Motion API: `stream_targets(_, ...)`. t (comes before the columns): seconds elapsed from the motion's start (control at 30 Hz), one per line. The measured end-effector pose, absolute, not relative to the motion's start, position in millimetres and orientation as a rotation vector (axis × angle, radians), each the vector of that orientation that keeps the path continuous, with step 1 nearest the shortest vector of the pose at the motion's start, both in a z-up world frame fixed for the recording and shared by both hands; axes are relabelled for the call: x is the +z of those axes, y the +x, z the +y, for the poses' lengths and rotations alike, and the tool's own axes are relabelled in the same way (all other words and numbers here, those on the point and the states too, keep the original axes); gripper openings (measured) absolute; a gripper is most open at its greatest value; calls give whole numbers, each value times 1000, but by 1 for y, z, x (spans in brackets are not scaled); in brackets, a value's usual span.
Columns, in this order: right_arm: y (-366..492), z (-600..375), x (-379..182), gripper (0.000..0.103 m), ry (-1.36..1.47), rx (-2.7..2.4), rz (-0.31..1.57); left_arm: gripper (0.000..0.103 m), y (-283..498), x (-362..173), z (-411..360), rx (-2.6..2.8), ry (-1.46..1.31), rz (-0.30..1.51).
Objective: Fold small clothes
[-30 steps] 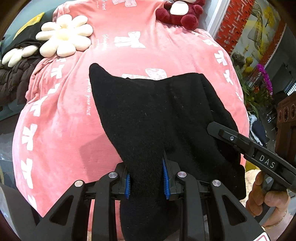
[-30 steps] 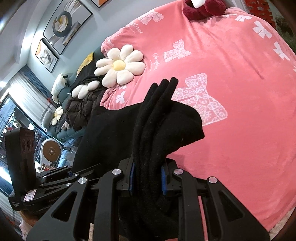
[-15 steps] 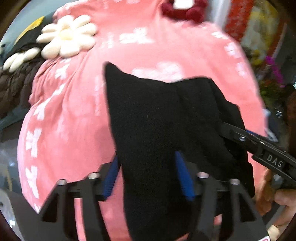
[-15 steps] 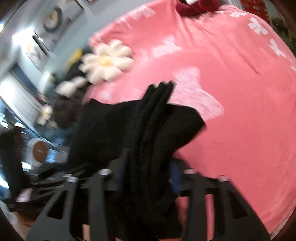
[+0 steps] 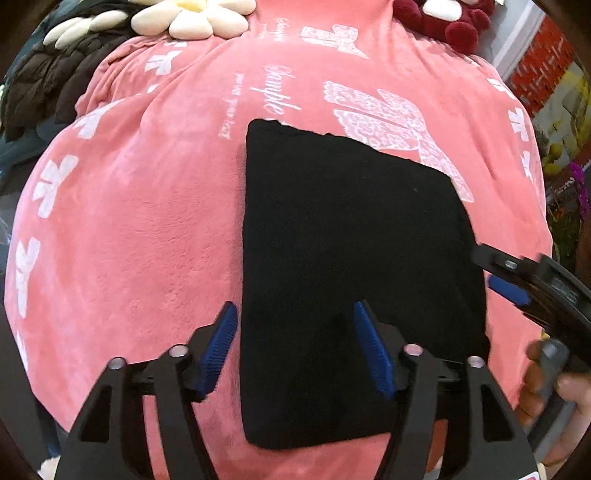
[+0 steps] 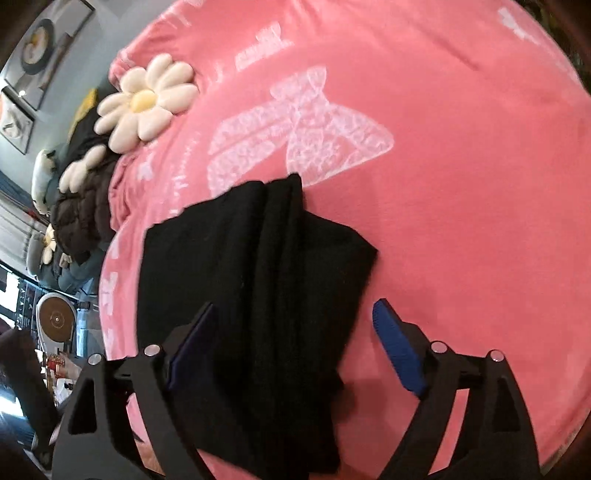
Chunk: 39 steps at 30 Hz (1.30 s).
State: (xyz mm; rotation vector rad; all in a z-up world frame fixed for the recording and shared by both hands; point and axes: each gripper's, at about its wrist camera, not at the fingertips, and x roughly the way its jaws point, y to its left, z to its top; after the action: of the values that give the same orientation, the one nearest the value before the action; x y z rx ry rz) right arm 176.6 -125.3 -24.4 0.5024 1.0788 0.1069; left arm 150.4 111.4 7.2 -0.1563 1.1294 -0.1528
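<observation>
A black garment point(image 5: 351, 258) lies folded into a flat rectangle on the pink blanket point(image 5: 147, 221). My left gripper point(image 5: 295, 332) is open, its blue pads on either side of the garment's near left edge. My right gripper point(image 6: 291, 332) is open too, over the garment's point(image 6: 258, 277) bunched right edge. The right gripper also shows at the right of the left wrist view point(image 5: 517, 280), beside the garment's right side.
A white flower cushion point(image 6: 146, 101) and a dark quilted jacket point(image 6: 81, 214) lie at the far left of the bed. A red plush toy point(image 5: 443, 18) sits at the far edge. The bed's edge falls away to the right.
Both grippers have opened and let go of the black garment. It has dropped from a raised, hanging fold to lie flat on the blanket.
</observation>
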Motion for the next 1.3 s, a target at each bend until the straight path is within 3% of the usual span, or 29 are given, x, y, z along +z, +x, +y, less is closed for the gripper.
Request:
stream_targets(0.03,181,-124,-30,80,518,116,1090,64,156,3,113,-156,-165,1133)
stream_targets(0.07,185,-122,-34,68,529,116,1087,59,162,-1,115,-178,-182,1128)
stream_targets(0.13,194,-114,-26,22,530,196,1076,35,173,-7,117,-212,-206,1140)
stream_targets(0.17,194,-111,-17,20,515,194,1054,24,180,-6,120,-229,-231,1141)
stream_targets(0.23,191,-104,18,18,464,263,943,18,184,9,120,-262,-242,1105)
stream_targets(0.33,192,-104,45,19,428,264,845,17,185,32,121,-280,-255,1022)
stream_targets(0.4,207,-108,25,31,415,228,915,22,191,33,120,-251,-262,1011)
stream_targets(0.43,214,-111,9,34,402,188,985,30,196,27,118,-226,-238,1027)
stream_targets(0.53,200,-130,-11,34,499,157,1032,32,199,8,114,-172,-169,1094)
stream_targets(0.57,191,-133,-9,37,509,163,1025,44,193,9,117,-183,-180,1082)
stream_targets(0.63,165,-134,-7,48,517,192,1026,55,176,14,122,-180,-192,1055)
stream_targets(0.8,126,-122,-26,59,491,229,1109,56,151,-2,116,-210,-213,1114)
stream_targets(0.83,123,-116,-35,57,485,247,1131,56,150,-7,113,-210,-202,1125)
stream_targets(0.87,123,-113,-37,34,479,266,1136,48,149,-11,108,-208,-178,1135)
stream_targets(0.9,124,-110,-37,19,455,271,1138,39,148,-14,105,-211,-155,1137)
stream_targets(0.93,126,-106,-32,14,424,274,1133,26,148,-13,105,-212,-151,1136)
stream_targets(0.97,126,-104,-24,12,406,283,1122,18,147,-8,107,-220,-164,1133)
stream_targets(1.03,126,-102,-8,12,372,302,1092,14,143,5,117,-233,-218,1137)
stream_targets(1.2,123,-109,-13,18,257,189,1114,20,133,-4,121,-152,-130,1154)
stream_targets(1.3,107,-115,16,18,325,195,1011,20,119,6,118,-140,-109,1110)
